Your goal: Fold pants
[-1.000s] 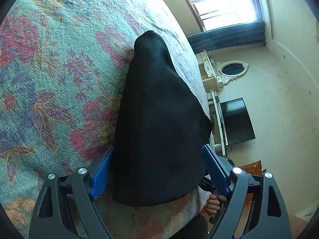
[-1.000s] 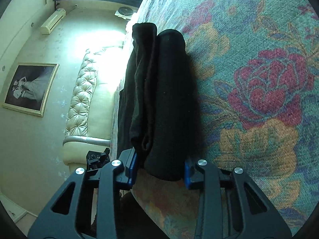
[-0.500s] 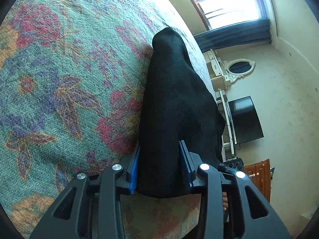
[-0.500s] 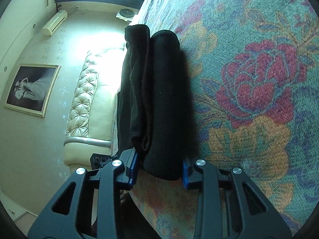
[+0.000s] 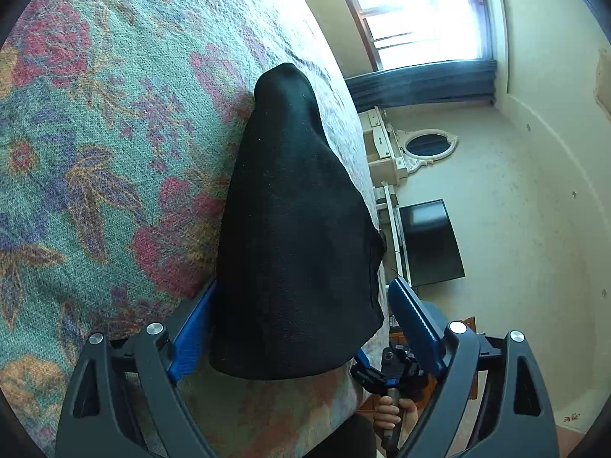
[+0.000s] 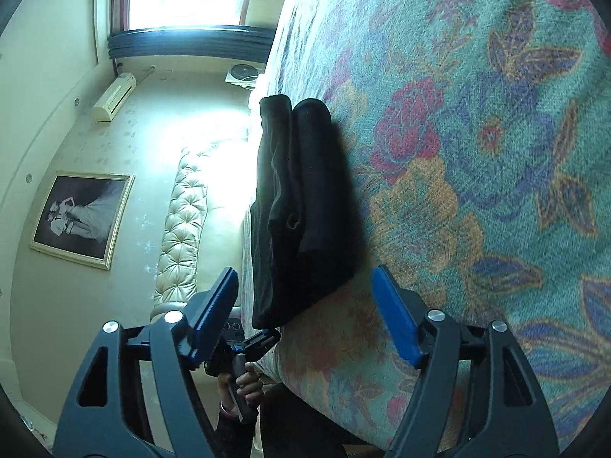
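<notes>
The folded black pants (image 5: 294,236) are lying near the bed (image 5: 95,122) edge, with both the left gripper (image 5: 301,324) and right gripper (image 6: 305,313) spreading wide, gripping nothing. Brushing a finger against the bundle while pulling away is likely risking unrolling the fold or nudging it off the edge.

Floral bedspread (image 5: 99,145) — folded black pants (image 5: 294,236) on it.

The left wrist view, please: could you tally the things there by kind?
Pants: 1
Hand-held gripper: 2, left and right
Bedspread: 1
TV: 1
Mirror: 1
Total: 6
</notes>
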Demonstrator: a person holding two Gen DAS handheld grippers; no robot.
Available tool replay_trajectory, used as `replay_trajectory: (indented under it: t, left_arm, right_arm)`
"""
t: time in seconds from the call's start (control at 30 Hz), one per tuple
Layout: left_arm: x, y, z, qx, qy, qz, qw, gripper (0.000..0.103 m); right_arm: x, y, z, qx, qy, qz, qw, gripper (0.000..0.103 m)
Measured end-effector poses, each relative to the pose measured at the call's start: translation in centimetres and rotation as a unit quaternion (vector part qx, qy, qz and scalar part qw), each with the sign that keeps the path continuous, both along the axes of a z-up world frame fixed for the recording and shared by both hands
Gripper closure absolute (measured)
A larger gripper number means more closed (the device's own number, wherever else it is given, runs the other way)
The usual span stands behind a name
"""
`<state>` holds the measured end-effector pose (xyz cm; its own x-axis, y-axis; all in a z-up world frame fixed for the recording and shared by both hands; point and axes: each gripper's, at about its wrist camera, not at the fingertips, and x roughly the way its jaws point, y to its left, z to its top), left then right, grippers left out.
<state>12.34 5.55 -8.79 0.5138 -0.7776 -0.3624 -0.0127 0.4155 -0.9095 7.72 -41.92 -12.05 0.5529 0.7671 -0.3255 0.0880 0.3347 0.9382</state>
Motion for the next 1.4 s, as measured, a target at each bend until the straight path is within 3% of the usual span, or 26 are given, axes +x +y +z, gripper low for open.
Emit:
replay_trajectory:
  t: [0.2,0.33,0.5,0.6,0.73,0.8,0.93,1.2,1.4]
  left_arm:
    - [-1.5,-1.0,1.5,0.085,0.015,0.016,0.9961,0.016]
    - [-4.6,-2.5,3.6,0.200,-0.024,0.048,0.9783,0.016]
    - [-8.5,-4.8,5.3,0.326,-0.082,0.061,0.9399,0.016]
    - [-10.1,-6.1,6.0,0.392,-0.100,0.078,0.9113,0.016]
    - [-10.7,-7.3,6.5,0.460,-0.135,0.094,0.8724,0.016]
    - [-11.2,-7.6,6.8,0.480,-0.144,0.101,0.8592,0.016]
    - [-11.3,-7.9,7.3,0.488,-0.148,0.101,0.8544,0.016]
    - [-11.6,-9.3,7.9,0.490,-0.143,0.080,0.8562,0.016]
    - [-11.5,-9.3,7.9,0.497,-0.124,0.082,0.8548,0.016]
  right_arm:
    - [-1.9,2.7,2.0,-0.126,-0.009,0.001,0.992,0.014]
    - [-2.4,5.4,2.8,-0.225,-0.015,0.020,0.974,0.010]
    - [-3.5,7.3,3.2,-0.300,-0.028,0.014,0.954,0.008]
    - [-4.4,8.5,3.4,-0.336,-0.033,0.003,0.941,0.008]
    - [-4.9,10.3,4.1,-0.389,-0.040,0.007,0.920,0.008]
    - [-4.9,11.1,4.4,-0.403,-0.048,0.012,0.914,0.008]
    - [-5.1,12.8,5.5,-0.421,-0.069,0.021,0.904,0.008]
    - [-5.4,14.6,7.8,-0.453,-0.103,0.022,0.885,0.008]
    - [-5.5,15.0,8.3,-0.456,-0.111,0.023,0.882,0.008]
